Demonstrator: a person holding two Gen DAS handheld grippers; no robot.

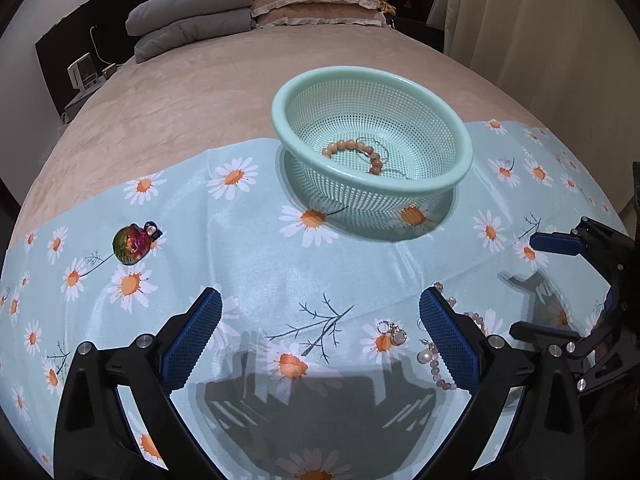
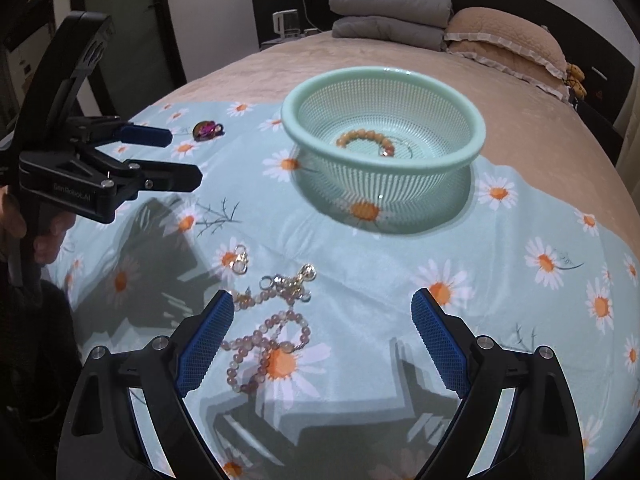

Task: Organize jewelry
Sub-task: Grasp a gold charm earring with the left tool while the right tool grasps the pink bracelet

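Observation:
A mint green mesh basket (image 1: 460, 148) (image 2: 478, 128) stands on a daisy-print cloth and holds an orange bead bracelet (image 1: 356, 150) (image 2: 370, 136) and a thin hoop. A pink bead bracelet with silver charms (image 2: 268, 340) (image 1: 436, 364) lies on the cloth just ahead of my right gripper (image 2: 322, 320), close to its left finger. A small silver earring (image 2: 240, 260) (image 1: 394, 334) lies beside it. An iridescent round pendant (image 1: 130, 245) (image 2: 206, 129) lies far left. My left gripper (image 1: 320, 316) is open and empty, low over the cloth. My right gripper is open and empty.
The daisy cloth (image 1: 248, 248) covers the near part of a beige bed (image 1: 192, 92). Grey folded blankets (image 1: 192, 28) and pink pillows (image 1: 316, 0) lie at the head. A nightstand with a kettle (image 2: 286, 24) stands beyond the bed.

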